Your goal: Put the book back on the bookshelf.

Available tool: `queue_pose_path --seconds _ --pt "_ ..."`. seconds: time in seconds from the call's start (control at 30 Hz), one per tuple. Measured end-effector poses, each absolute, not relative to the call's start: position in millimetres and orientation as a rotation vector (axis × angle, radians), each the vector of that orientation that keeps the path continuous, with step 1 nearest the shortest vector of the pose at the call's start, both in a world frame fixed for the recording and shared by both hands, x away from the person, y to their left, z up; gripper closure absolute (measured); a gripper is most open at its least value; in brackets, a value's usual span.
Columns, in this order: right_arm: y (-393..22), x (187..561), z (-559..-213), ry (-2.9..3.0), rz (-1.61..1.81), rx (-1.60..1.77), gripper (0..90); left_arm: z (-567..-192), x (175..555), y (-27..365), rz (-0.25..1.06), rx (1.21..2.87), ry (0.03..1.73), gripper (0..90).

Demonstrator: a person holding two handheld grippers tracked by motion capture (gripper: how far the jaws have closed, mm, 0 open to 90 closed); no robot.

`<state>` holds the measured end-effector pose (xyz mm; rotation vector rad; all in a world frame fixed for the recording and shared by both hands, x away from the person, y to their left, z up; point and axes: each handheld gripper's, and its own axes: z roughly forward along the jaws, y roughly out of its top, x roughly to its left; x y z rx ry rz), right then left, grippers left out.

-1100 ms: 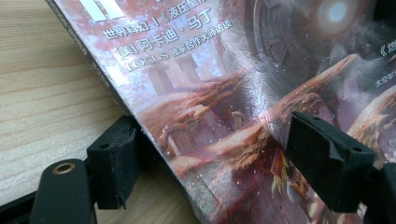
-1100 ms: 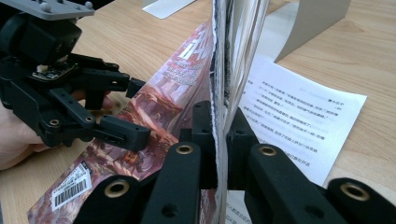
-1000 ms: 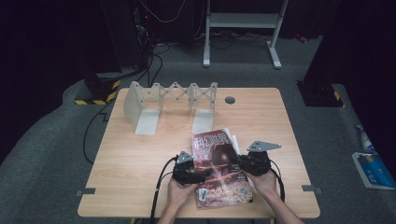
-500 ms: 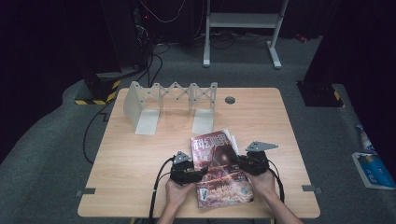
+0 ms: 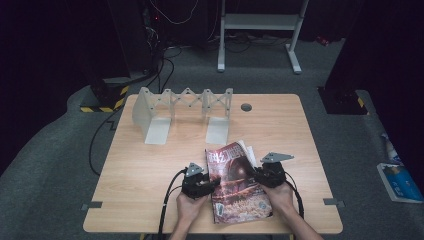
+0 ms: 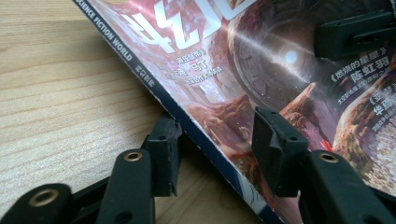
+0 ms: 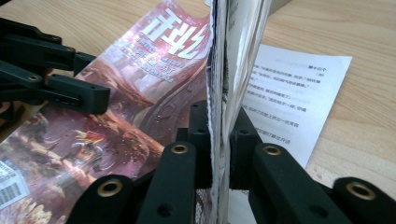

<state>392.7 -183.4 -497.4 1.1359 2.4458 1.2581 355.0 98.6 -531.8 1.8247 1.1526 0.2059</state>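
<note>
Dark grey carpet and black equipment surround a pale wooden table [image 5: 150, 175], with white frame legs [image 5: 260, 30] standing on the floor beyond its far edge and a blue packet [image 5: 400, 182] lying on the carpet to the right. On the far half of the table sits a light grey folding rack [image 5: 182, 112], its zigzag lattice running between two upright ends with flat feet. Near it, a small round grey cap [image 5: 246, 107] is set into the tabletop.

Close to the person's edge lies a magazine [image 5: 237, 192] with a reddish, glossy science-fiction cover, tilted a little so its spine faces the left gripper. Some pages along its right edge are lifted up from the rest, and a printed white page [image 7: 294, 88] lies flat beneath them.

Both forearms come in from the bottom of the high view. The left gripper [image 6: 215, 144] sits at the spine side of the magazine; its jaws have just been closing, yet they are spread apart, one pad [image 6: 163, 154] on the wood just beside the spine and the other over the cover, with the edge of the magazine between them and no squeeze visible. The right gripper [image 7: 219, 140] pinches the raised sheaf of pages between its two pads, holding it on edge; its jaws have just eased slightly wider.
</note>
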Motion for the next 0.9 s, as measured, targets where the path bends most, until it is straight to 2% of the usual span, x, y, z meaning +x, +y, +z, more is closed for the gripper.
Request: queue_pose_path --seconds 0.27,0.3,0.57,0.73,0.77,0.9 --pt "-189.0 395.0 -503.1 2.45 1.233 1.185 70.0 -531.8 354.4 97.2 0.204 1.831 1.144 57.5" --pt "-190.4 395.1 -504.2 2.446 1.217 1.198 66.3 -531.9 354.4 97.2 0.204 1.832 1.143 57.9" --pt "-203.3 392.1 -506.3 2.424 1.187 1.251 58.9 -531.9 354.4 97.3 0.208 1.834 1.142 58.1" --pt "-216.6 388.9 -503.7 2.385 1.188 1.269 64.2 -531.9 354.3 97.3 0.209 1.834 1.144 58.0" --pt "-224.2 387.1 -501.1 2.368 1.196 1.279 69.6 -532.0 354.3 97.0 0.209 1.831 1.147 58.1" --pt "-234.1 386.2 -500.2 2.355 1.158 1.287 79.8 -531.9 354.3 97.2 0.21 1.833 1.147 58.0"
